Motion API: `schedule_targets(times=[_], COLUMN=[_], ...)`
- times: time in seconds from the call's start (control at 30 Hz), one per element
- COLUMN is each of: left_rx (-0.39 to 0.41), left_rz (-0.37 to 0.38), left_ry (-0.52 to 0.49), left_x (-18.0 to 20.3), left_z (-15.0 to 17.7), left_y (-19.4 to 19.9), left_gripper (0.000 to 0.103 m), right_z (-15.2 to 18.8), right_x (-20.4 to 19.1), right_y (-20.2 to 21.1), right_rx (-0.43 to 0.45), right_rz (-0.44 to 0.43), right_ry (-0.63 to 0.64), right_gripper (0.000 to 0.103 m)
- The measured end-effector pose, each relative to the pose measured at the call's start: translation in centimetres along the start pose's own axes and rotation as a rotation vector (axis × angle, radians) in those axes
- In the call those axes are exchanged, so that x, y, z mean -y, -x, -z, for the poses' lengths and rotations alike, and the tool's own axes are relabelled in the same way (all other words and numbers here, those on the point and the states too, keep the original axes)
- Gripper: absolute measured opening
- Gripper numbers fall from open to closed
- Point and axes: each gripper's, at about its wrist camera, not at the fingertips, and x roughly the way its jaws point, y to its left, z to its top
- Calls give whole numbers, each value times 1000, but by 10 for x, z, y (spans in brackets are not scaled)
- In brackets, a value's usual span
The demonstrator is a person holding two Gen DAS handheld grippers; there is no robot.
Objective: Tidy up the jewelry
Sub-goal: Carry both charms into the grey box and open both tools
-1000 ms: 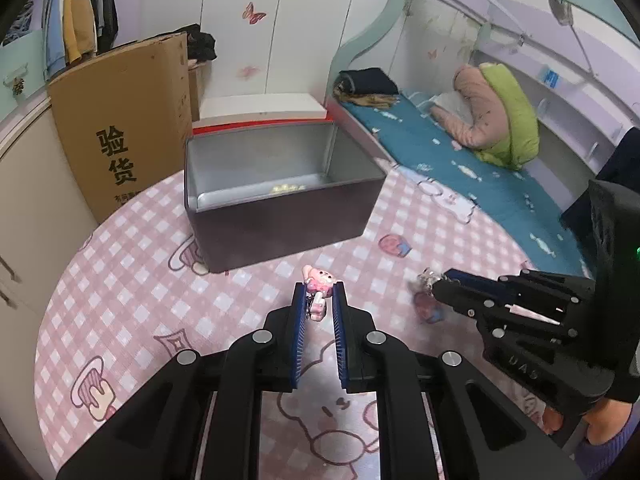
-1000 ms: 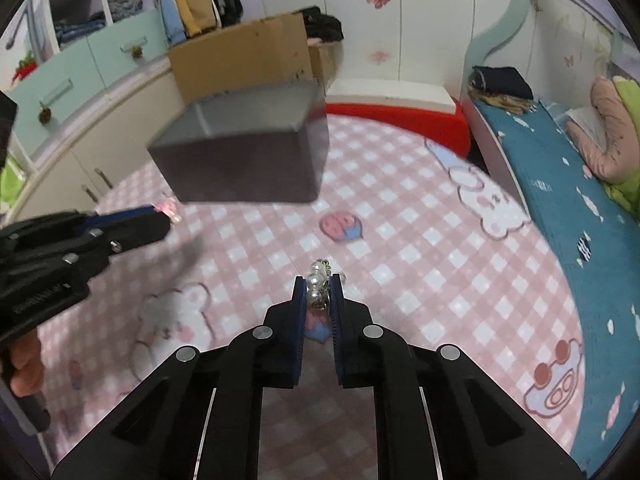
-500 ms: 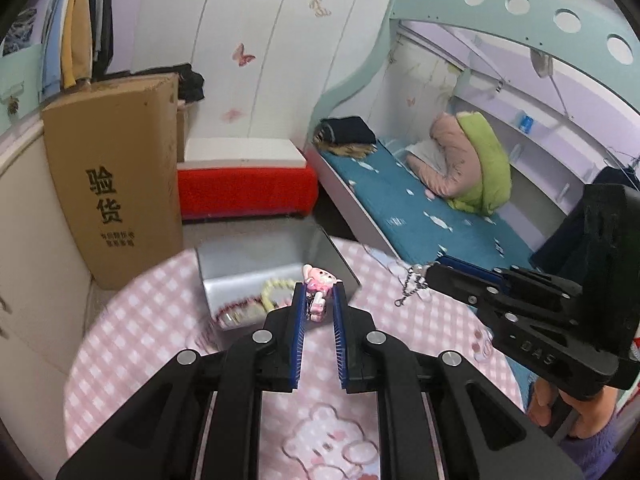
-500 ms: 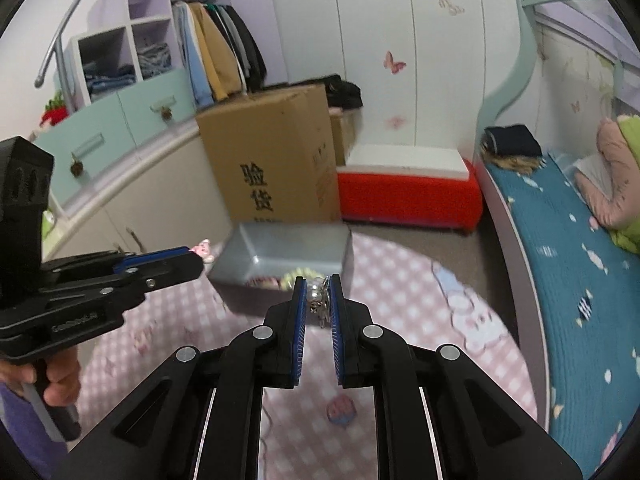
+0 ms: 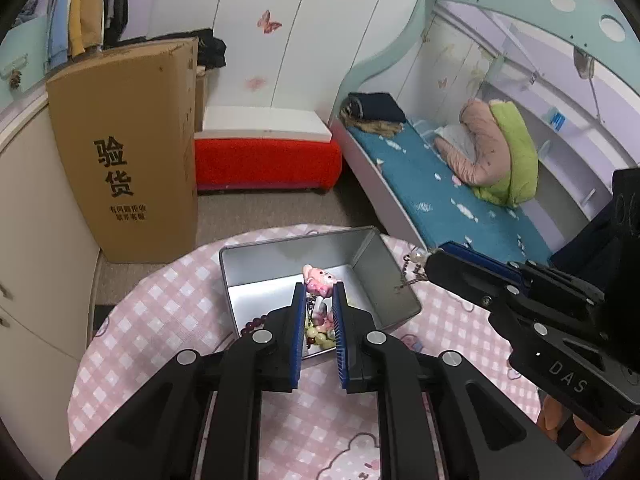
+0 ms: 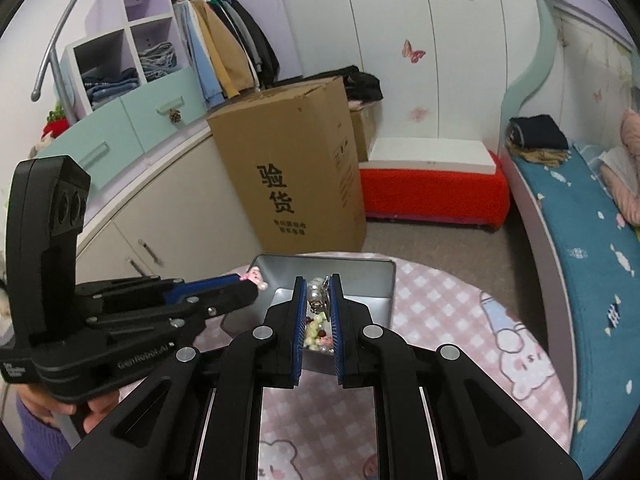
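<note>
Two tongs (both clamping trinkets) above tin [image 5: 384, 280].

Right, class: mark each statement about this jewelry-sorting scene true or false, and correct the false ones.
1. The left gripper is shut on a pink charm. True.
2. The right gripper is open with nothing in it. False: it is shut on a pearl chain piece.
3. The metal tin already holds beads. True.
4. The tin has its lid on. False: it is open.
5. The tin sits on a pink checked table. True.
</note>
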Motion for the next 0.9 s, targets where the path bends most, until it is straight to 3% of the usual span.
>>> schedule_targets(times=[0.33, 0.9], left_rx=[-91, -93], left_rz=[-57, -90], left_ry=[-34, -37], left_x=[-1, -3], left_z=[8, 10], left_y=[-45, -52], left_gripper=[12, 14], right_z=[7, 14], right_x=[9, 10], right_y=[-38, -55], right_rx=[-53, -83], right_rz=[1, -16], right_ry=[-41, -61], right_gripper=[12, 12])
